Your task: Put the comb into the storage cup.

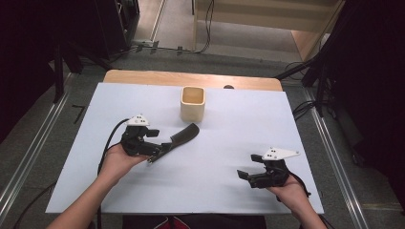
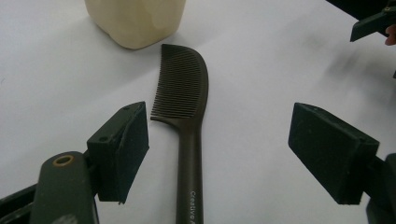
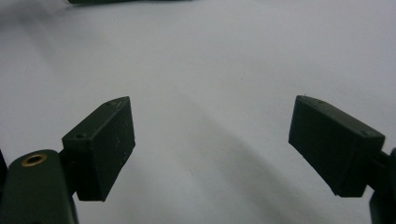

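A dark brown comb lies flat on the white table sheet, its teeth end pointing toward a cream square cup that stands upright just beyond it. My left gripper is open and low over the comb's handle. In the left gripper view the comb runs up between the two jaws, nearer the left one and touching neither, with the cup behind it. At the front right, my right gripper is open, and in its own view the right gripper has bare sheet between its jaws.
The white sheet covers a wooden table whose bare strip shows at the far edge. Dark stands and cables crowd the floor around the table. One jaw of the right gripper shows far off in the left gripper view.
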`<state>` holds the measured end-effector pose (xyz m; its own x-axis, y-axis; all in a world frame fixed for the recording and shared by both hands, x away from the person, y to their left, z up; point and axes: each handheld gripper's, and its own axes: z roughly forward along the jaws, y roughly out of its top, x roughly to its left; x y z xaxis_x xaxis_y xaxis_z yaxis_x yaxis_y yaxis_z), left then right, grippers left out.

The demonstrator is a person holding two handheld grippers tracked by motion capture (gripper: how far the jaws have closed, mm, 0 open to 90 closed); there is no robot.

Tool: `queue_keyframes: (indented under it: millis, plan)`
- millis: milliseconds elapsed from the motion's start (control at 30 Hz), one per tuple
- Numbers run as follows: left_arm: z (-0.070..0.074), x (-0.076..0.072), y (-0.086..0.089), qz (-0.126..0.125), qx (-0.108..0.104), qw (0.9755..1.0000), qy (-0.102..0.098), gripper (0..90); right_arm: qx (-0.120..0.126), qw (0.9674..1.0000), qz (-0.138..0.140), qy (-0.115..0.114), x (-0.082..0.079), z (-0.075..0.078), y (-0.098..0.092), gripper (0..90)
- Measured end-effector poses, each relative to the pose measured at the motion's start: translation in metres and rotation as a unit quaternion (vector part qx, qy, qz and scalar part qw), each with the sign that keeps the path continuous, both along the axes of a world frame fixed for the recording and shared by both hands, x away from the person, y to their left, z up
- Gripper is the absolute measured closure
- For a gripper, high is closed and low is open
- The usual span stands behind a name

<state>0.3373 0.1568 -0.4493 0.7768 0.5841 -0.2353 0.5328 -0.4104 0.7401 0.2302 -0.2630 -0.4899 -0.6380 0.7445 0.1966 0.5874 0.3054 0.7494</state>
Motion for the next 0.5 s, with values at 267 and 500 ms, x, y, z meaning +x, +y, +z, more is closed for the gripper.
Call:
queue_keyframes:
  millis: [267, 500]
  plan:
    - [-0.0046, -0.0010, 0.0002, 0.005, 0.006, 1.0000, -0.003, 22.7, 0.000, 1.0000, 0.001, 0.000, -0.0001, -0.0001, 0.0004, 12.8]
    - [-0.0070, -0.0022, 0.0006, 0.005, 0.009, 0.9999, -0.004, 22.7, 0.000, 1.0000, 0.001, 0.000, 0.0000, -0.0001, 0.0002, 12.9]
